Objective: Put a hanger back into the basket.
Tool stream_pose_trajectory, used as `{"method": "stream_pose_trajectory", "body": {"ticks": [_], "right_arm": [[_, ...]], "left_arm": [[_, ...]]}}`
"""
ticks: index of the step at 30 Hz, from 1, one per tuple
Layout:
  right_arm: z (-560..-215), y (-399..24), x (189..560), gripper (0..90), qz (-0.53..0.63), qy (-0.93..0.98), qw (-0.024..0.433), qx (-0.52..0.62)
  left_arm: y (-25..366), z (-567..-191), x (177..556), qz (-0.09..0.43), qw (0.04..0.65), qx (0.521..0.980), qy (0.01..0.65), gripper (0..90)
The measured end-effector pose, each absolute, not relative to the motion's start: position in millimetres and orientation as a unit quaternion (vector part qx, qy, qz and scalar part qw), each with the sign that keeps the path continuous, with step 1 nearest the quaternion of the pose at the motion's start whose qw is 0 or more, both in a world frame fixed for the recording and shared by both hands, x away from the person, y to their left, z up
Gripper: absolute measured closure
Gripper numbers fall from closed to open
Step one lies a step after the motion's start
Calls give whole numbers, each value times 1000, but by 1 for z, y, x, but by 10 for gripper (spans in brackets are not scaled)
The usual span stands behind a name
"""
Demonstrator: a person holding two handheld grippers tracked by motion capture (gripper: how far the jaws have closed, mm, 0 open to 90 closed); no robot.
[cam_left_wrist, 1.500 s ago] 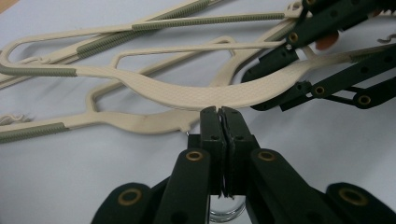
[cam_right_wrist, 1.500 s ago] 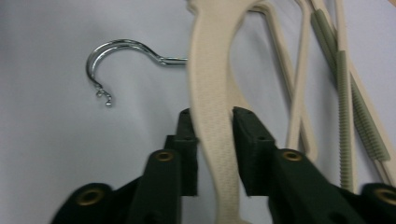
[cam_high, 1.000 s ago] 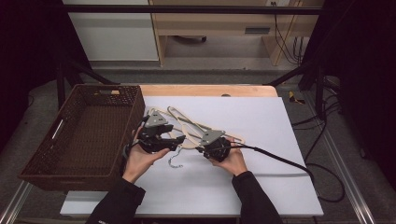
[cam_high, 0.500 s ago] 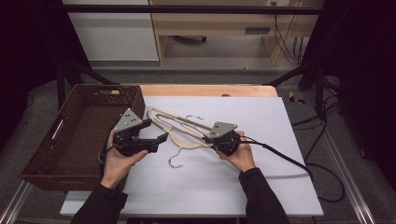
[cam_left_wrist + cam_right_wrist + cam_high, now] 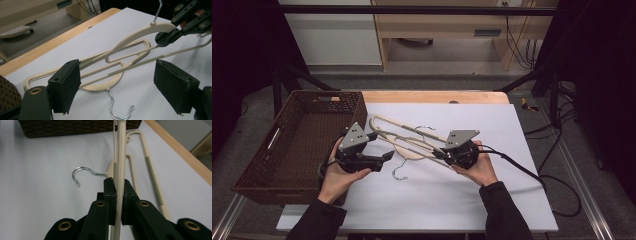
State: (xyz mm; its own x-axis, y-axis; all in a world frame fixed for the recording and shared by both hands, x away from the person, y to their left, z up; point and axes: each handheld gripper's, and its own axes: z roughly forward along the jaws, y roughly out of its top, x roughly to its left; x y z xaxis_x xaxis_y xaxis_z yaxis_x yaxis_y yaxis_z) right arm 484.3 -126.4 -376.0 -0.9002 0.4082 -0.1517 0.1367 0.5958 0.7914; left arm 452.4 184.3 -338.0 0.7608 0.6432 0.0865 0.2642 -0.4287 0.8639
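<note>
right tongs [image 5: 117,202] clamp lifted hanger [image 5: 409,137] mid-desk | left tongs [image 5: 120,87] wide, just opened, nothing gripped | second hanger [image 5: 100,86] lies beneath, partly hidden | white desk [image 5: 512,200], basket [image 5: 287,145] at left edge, dark surrounding room

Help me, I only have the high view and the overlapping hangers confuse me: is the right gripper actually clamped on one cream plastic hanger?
Observer: Yes. The right gripper is shut on the upper cream plastic hanger, with its pads pressing both sides of the arm.
Operator: And the left gripper?
Observer: The left gripper has just been opening. Its pads stand wide and grip nothing.
Operator: The other hanger?
Observer: The second cream plastic hanger lies flat on the white table, its chrome hook free.
</note>
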Motion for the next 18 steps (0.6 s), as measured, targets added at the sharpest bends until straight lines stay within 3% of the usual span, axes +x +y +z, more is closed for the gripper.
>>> {"method": "stream_pose_trajectory", "body": {"ticks": [7,16,18], "right_arm": [[-374,-128,474,857,431,883,127,134],[-378,-124,464,855,432,889,96,115],[-379,-123,462,855,431,891,88,111]], "left_arm": [[167,-344,453,194,436,847,234,215],[143,-358,464,179,399,879,189,318],[138,-360,465,181,394,883,179,374]]}}
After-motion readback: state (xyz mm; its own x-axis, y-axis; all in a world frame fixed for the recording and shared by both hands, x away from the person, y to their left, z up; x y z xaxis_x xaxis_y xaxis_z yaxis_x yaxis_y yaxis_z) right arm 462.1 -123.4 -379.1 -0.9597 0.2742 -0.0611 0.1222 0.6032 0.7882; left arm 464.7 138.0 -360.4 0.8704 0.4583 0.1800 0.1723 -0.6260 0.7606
